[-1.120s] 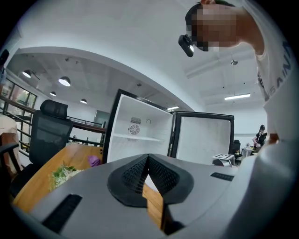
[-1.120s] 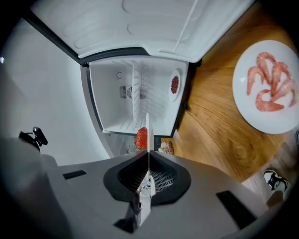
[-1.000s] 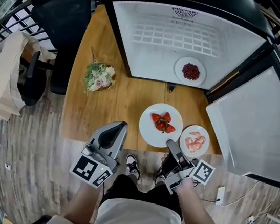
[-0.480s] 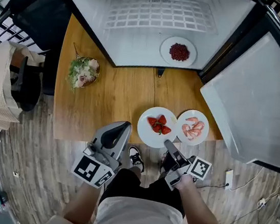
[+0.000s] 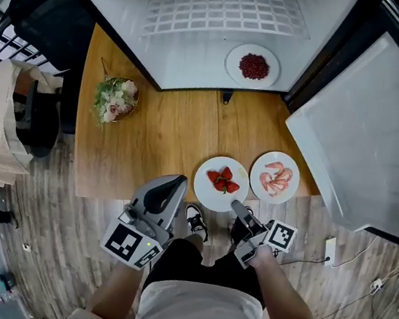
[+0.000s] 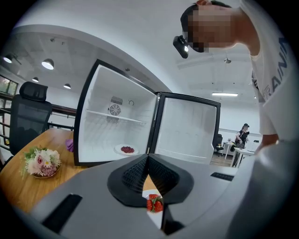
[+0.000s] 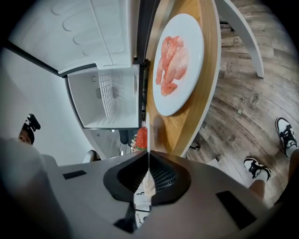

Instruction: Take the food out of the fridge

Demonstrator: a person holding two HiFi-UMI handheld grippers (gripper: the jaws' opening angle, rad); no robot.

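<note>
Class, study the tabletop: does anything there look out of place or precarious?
Yes: the round white plate of strawberries juts past the wooden table's near edge, its rim pinched in the right gripper's jaws, so part hangs unsupported.

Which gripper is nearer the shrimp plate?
Right. The right gripper is just beside the shrimp plate, gripping the strawberry plate's rim; the left gripper is farther left, beyond that plate.
</note>
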